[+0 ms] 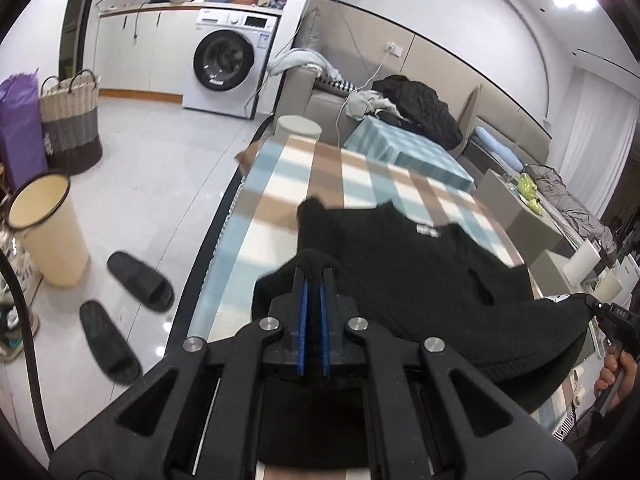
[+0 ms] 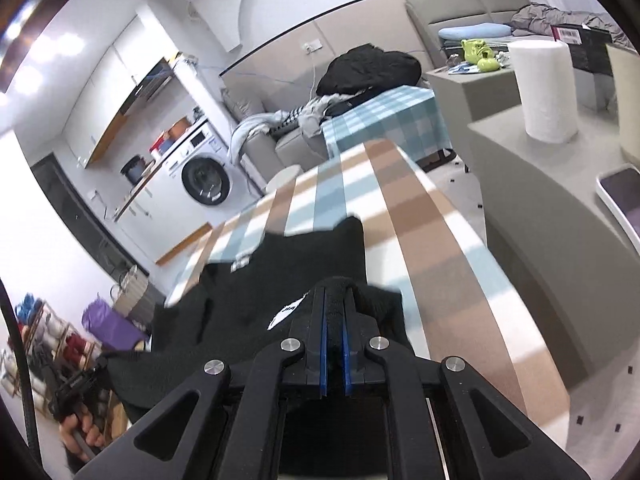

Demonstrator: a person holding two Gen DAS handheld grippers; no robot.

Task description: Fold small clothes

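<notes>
The left claw (image 1: 314,270) is clamped on a bunched edge of the black top (image 1: 420,272), and the right claw (image 2: 335,286) is clamped on the opposite edge. Ahead of both claws the top is draped over the checked table (image 1: 280,184), its near hem raised. Folding is judged barely begun: no finished fold is seen.

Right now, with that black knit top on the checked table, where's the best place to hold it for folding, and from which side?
Hold the black knit top by its two near hem corners, coming in from the near table edge. The left gripper and right gripper each already pinch a bunched corner there. The neckline end with the white label lies flat at the far side, so lifting the near edge probably folds it over cleanly.
</notes>
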